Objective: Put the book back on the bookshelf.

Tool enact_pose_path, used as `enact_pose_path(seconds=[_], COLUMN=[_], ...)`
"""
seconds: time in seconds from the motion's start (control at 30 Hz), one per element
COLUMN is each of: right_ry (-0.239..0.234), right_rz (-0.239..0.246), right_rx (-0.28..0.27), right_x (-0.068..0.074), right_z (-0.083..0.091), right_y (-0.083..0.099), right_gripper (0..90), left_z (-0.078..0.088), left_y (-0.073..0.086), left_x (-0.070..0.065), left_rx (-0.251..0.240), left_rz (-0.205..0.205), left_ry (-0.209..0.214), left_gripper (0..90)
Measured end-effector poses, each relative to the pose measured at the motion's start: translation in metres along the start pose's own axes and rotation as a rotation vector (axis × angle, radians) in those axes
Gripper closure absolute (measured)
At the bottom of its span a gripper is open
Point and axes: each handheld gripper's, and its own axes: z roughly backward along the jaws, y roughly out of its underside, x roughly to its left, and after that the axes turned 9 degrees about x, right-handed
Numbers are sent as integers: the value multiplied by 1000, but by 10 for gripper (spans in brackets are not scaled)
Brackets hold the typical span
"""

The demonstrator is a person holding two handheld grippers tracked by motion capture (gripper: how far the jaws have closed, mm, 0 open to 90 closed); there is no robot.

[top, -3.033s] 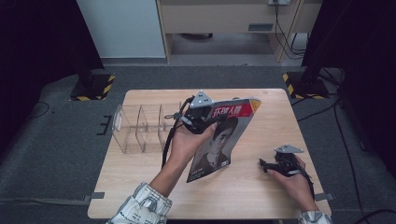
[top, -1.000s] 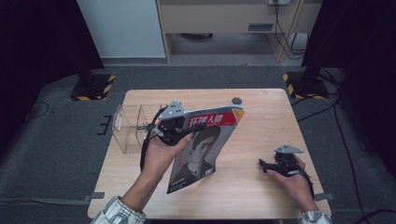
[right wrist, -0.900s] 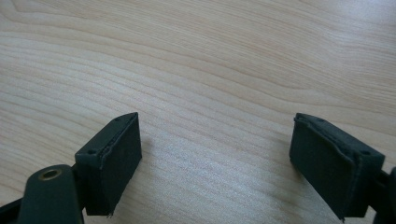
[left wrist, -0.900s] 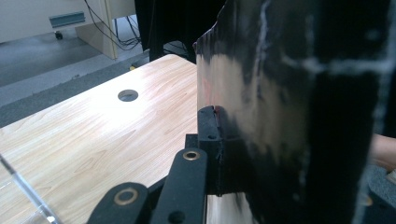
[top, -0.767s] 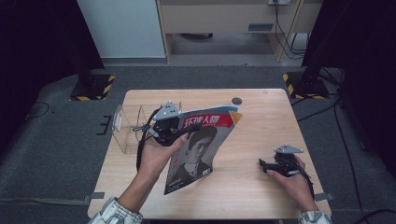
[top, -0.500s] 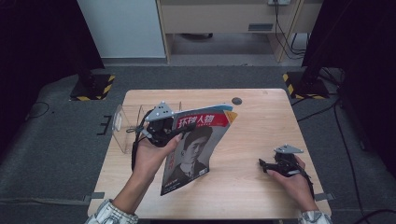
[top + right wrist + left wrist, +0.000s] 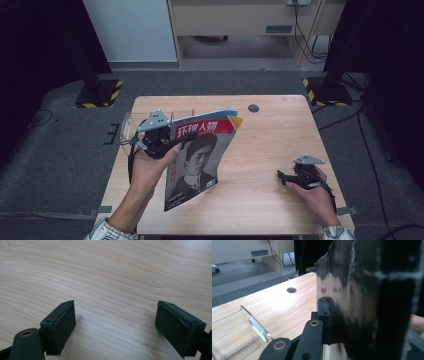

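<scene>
Near right: right gripper [image 7: 287, 177] resting low on the table [image 7: 280, 130], jaws wide apart over bare wood, holding nothing. Near left to centre: left gripper [image 7: 172, 143] clamped on the top edge of a magazine [image 7: 197, 165], lifted off the table and hanging tilted. Farther left: clear divided rack [image 7: 129, 128], partly hidden behind the gripper. Probably mid-carry toward that rack; next, lining the magazine upright over a slot before lowering.
</scene>
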Motion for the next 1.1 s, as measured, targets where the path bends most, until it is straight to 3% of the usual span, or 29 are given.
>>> enact_pose_path(seconds=[0.8,1.1], right_ry=[-1,-7], right_rz=[-3,6], right_rx=[-3,1], right_x=[1,2], right_z=[0,0], right_y=[0,0], right_gripper=[171,171], left_z=[44,55], left_y=[35,40], left_x=[27,33], left_rx=[-32,-49], left_rz=[79,98], left_ry=[-57,-69], left_gripper=[864,864])
